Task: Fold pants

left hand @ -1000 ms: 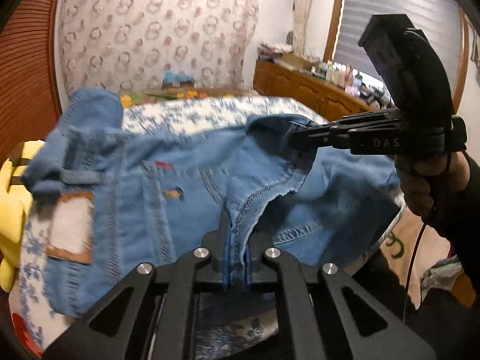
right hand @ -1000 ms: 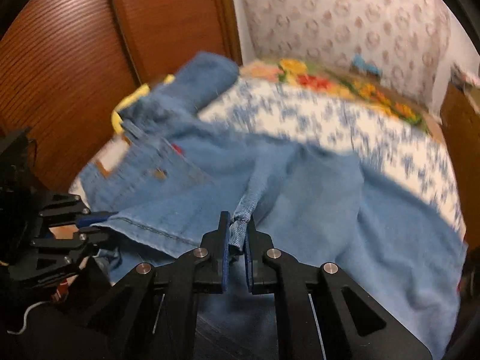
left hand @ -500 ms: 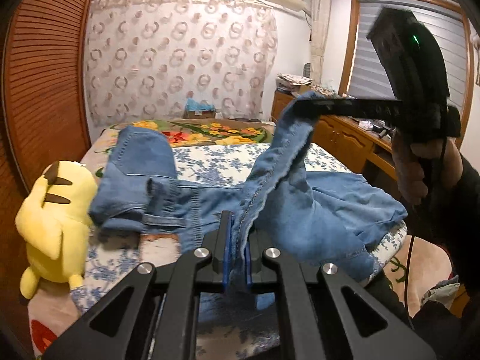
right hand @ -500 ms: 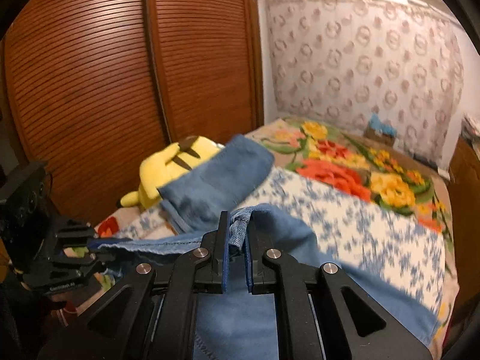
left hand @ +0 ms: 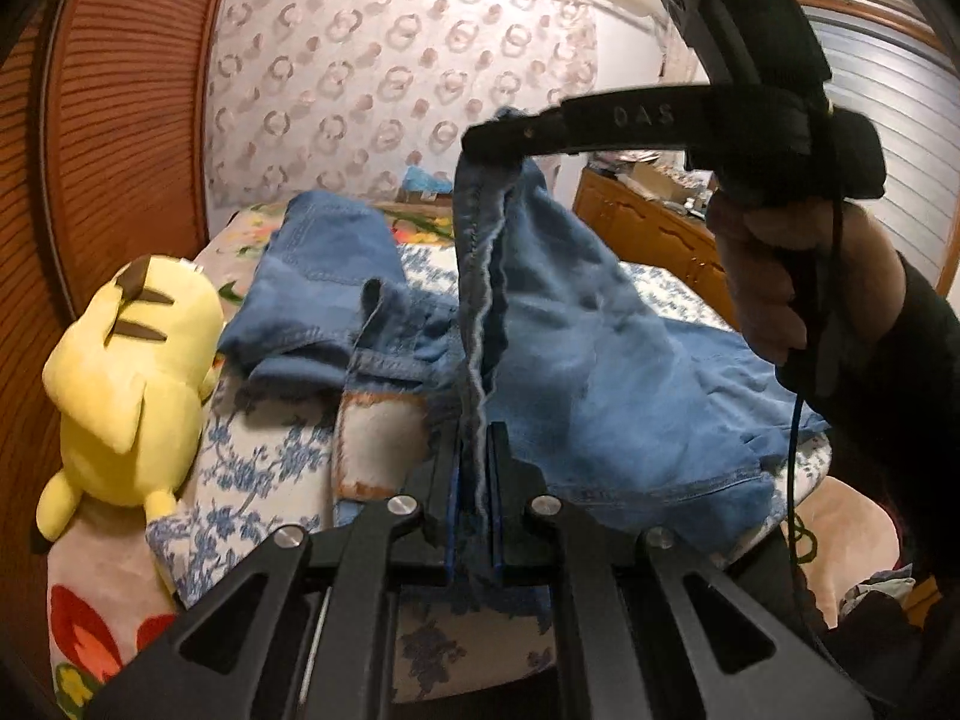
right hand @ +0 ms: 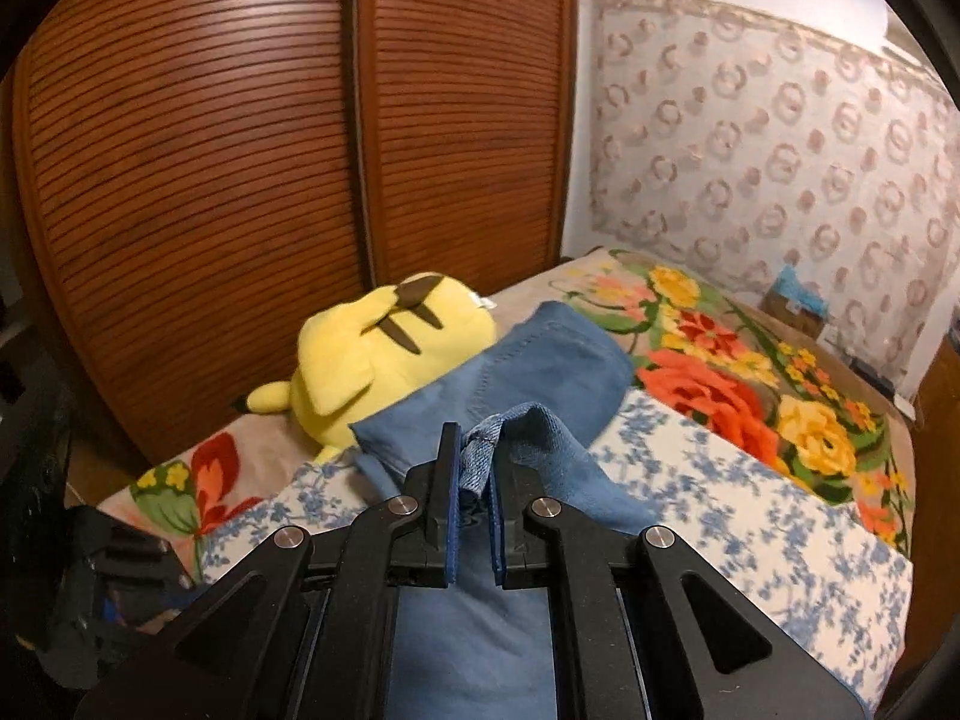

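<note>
Jeans point(left hand: 600, 372) hem now higher, draped.

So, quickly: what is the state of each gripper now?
Left gripper: closed on the jeans.
Right gripper: closed on the jeans too.

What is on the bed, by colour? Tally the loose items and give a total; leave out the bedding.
Blue: 1, the denim jeans, pinched by both the left gripper and the right gripper.
Yellow: 1, the plush toy lying by the wooden slatted doors.
Total: 2
</note>
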A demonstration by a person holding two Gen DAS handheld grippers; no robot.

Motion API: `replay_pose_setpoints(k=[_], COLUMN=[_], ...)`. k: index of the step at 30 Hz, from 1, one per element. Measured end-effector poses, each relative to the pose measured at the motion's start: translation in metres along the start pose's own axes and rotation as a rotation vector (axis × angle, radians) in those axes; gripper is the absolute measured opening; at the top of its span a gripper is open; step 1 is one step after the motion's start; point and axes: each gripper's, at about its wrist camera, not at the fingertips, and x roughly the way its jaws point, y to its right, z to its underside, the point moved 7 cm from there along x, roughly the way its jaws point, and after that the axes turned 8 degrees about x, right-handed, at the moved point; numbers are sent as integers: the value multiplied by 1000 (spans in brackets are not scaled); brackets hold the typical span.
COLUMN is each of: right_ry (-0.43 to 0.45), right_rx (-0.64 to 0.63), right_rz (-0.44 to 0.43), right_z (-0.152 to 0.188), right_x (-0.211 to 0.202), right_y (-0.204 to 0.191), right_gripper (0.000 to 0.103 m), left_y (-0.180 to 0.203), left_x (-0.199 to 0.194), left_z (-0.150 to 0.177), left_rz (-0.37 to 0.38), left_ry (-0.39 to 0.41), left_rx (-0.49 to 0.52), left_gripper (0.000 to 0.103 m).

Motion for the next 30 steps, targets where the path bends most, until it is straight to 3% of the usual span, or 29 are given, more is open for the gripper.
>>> replay_pose_setpoints(k=[8,10,12,13,15,20,30], right_ry=[-78,-108,-109,-103,-83,-32,9], right_rx=[37,64,81,87,93,81,191], right_rz=[8,11,3,8,15,63,231], right_z=[19,25,24,22,16,11,91], right_x=[48,55,55,52,43,0,-102], right_y=[-1,3,6,9,14,41,152], right_gripper=[6,11,30,34,43,47,47], left_y=[-12,-13,-15,-15,-14,-13,-12], left_x=[19,21,22,21,22,15,7], left_z=[21,24,25,25,25,22,7], left_rz=[-23,-23,-25,-24,-15,-31,-89], left_ry=[-68,-76,-78,-76,-77,-65,-19], left_rx=[-23,-27,-30,-31,-33,-19,-16], left_gripper=[15,22,40,42,45,59,60])
